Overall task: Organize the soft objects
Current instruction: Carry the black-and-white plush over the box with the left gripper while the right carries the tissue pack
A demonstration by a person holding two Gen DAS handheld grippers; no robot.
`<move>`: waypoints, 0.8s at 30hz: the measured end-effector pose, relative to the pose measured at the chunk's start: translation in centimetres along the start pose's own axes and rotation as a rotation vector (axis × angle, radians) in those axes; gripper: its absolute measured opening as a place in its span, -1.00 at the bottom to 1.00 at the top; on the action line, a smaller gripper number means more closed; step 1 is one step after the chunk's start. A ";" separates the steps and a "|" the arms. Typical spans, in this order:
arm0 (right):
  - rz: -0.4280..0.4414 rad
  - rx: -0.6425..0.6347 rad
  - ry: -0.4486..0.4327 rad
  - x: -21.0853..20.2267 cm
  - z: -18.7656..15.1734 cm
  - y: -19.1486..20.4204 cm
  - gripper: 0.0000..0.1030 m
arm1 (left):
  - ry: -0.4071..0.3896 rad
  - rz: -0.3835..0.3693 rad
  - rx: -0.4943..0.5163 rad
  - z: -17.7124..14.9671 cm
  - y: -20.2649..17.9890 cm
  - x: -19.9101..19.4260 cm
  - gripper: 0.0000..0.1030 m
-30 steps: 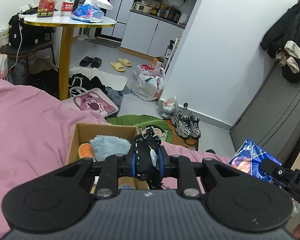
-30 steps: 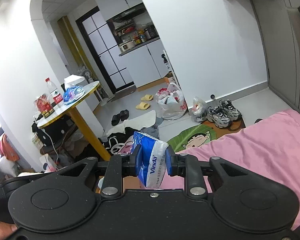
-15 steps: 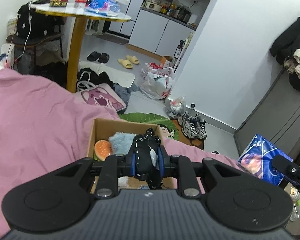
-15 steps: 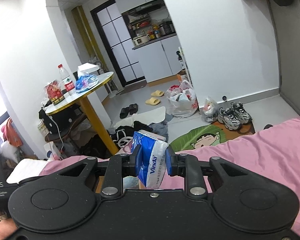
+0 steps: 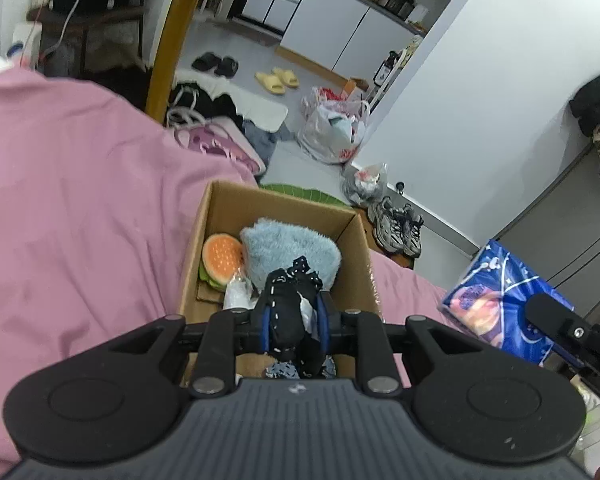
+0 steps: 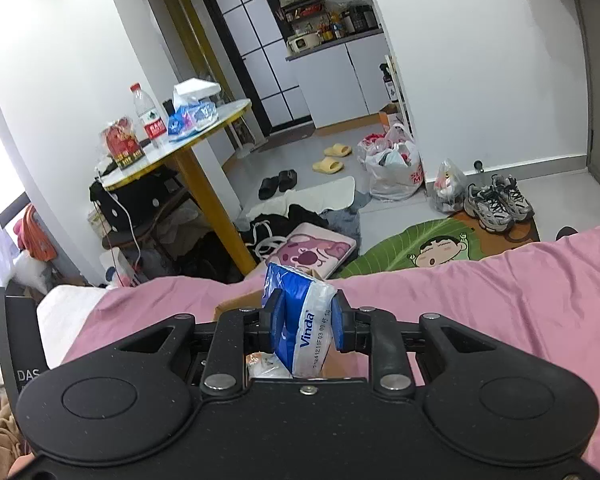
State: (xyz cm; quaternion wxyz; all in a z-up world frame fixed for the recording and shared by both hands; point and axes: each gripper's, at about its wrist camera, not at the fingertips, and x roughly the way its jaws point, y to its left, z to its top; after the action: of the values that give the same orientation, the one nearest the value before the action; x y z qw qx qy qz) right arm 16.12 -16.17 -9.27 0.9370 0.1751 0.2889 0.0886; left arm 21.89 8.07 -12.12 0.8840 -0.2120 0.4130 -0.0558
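a pink bedspread is being used as the work surface, with a cluttered floor and a yellow-legged table seen beyond its edge. a cardboard box is being kept open on the bedspread near that edge, and a plush burger and a fluffy blue cloth are already being stored inside it.

the left gripper is being held just above the box's near end, its jaws clenched on a bundle of black fabric with pale stitching. the bundle is judged light and limp; it is likely being gripped best at its bunched middle, as now, so loose ends are not being trailed over the box wall.

the right gripper is being held over the bedspread, its jaws clamped on a blue tissue pack. the pack is judged light and squashy, and its plastic film is probably slippery, so a grip across the flat sides is being favoured. the same pack is being seen in the left view, off to the box's right side.

free room is being left in the box's near half, while the far half is being filled. the cardboard walls are being treated as the edges to clear, and both grippers are being crowded toward the one opening.
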 end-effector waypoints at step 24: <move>-0.053 -0.108 0.123 6.8 -1.6 3.6 -0.47 | -0.030 0.034 -0.109 1.9 3.1 0.8 0.11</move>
State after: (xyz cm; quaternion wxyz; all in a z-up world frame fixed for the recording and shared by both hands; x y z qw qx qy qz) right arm 20.52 -10.57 -12.65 0.9276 0.1109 0.3451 0.0900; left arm 23.63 11.32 -12.90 0.8781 -0.2536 0.4056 -0.0150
